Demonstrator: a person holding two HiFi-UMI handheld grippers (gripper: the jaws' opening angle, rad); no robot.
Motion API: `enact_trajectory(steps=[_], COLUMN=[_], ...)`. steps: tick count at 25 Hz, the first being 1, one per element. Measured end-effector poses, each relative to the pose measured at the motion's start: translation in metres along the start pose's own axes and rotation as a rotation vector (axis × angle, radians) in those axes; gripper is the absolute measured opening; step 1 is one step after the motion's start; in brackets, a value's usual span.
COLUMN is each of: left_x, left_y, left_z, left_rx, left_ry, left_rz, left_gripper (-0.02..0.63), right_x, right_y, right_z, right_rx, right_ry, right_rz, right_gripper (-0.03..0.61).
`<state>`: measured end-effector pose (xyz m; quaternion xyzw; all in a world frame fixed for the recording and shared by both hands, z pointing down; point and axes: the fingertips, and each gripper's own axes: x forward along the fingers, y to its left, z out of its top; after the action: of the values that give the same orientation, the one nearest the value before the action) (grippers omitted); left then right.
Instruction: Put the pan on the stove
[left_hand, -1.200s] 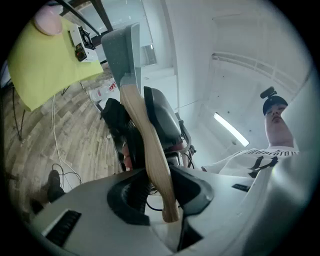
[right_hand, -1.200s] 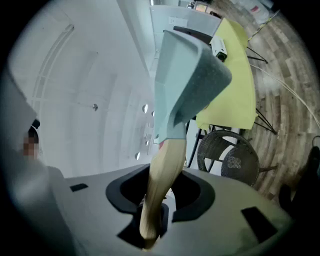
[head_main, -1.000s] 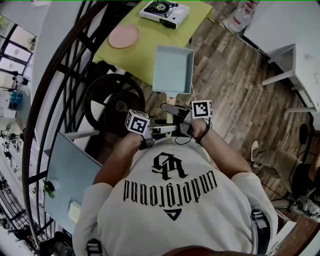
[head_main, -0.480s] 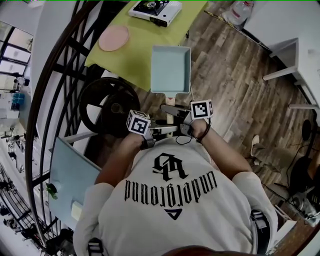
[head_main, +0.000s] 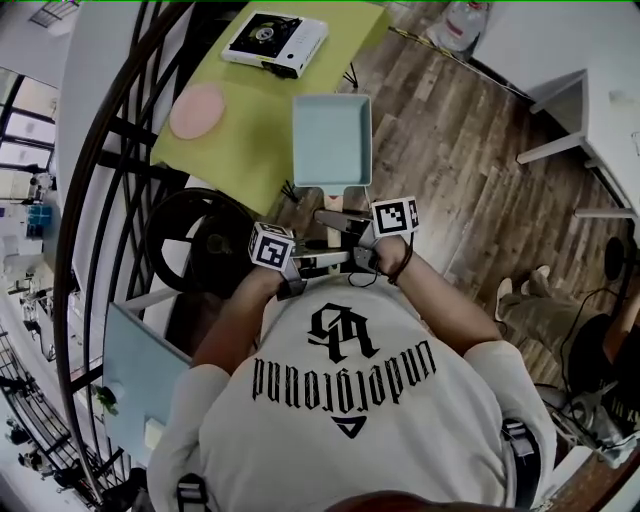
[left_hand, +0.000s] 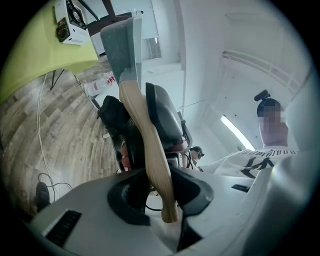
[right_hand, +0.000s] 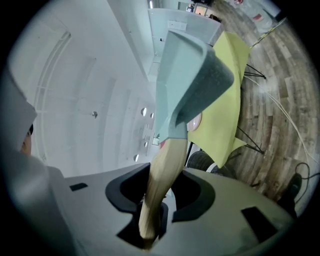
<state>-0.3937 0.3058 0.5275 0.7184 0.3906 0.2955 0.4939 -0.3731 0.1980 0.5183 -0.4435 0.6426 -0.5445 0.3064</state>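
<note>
My head camera looks steeply down. Both gripper cameras look from very close. All three see the pan (head_main: 330, 140).

floor: wood planks (head_main: 450, 170), 1–4 o'clock | table: yellow-green top (head_main: 240, 140), 11 o'clock | white table (head_main: 600, 110): 2 o'clock | curved black railing (head_main: 62, 250): 9 o'clock | windows (head_main: 22, 125): 9–10 o'clock

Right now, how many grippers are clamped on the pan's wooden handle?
2. The left gripper grips the wooden handle near its free end. The right gripper grips it closer to the square light-blue pan. Neither grip is hidden.
</note>
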Motion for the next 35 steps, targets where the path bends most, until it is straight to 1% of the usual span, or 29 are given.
enact_trajectory(steps=[7, 13, 19, 22, 29, 33, 35], left_x=[0.033, 0.049, 0.059, 0.052, 0.017, 0.001, -0.005], left_y=[0.011, 0.032, 0.049, 0.059, 0.076, 0.084, 0.087], left_z=[0.045, 0.078, 0.126, 0.152, 0.225, 0.263, 0.283], left_rx=[-0.01, -0.007, -0.018, -0.009, -0.006, 0.01, 0.02], left_ry=[0.016, 0.052, 0.087, 0.094, 0.089, 0.093, 0.089], left_rz=[-0.007, -0.045, -0.059, -0.068, -0.092, -0.087, -0.089], left_gripper=[0.121, 0.121, 0.121, 0.121, 0.121, 0.121, 0.121], right_x=[-0.028, -0.043, -0.048, -0.038, 0.004, 0.022, 0.031], right_y=[-0.011, -0.03, -0.048, -0.053, -0.057, -0.056, -0.054], right_z=[0.051, 0.091, 0.143, 0.171, 0.242, 0.279, 0.298], right_rx=[0.002, 0.005, 0.012, 0.008, 0.0, 0.005, -0.009], right_ry=[-0.035, -0.071, -0.096, -0.1, -0.117, -0.125, -0.126], right_rz=[0.001, -0.043, -0.064, -0.069, -0.082, -0.065, -0.062], right_gripper=[0.135, 0.135, 0.135, 0.135, 0.135, 0.135, 0.135])
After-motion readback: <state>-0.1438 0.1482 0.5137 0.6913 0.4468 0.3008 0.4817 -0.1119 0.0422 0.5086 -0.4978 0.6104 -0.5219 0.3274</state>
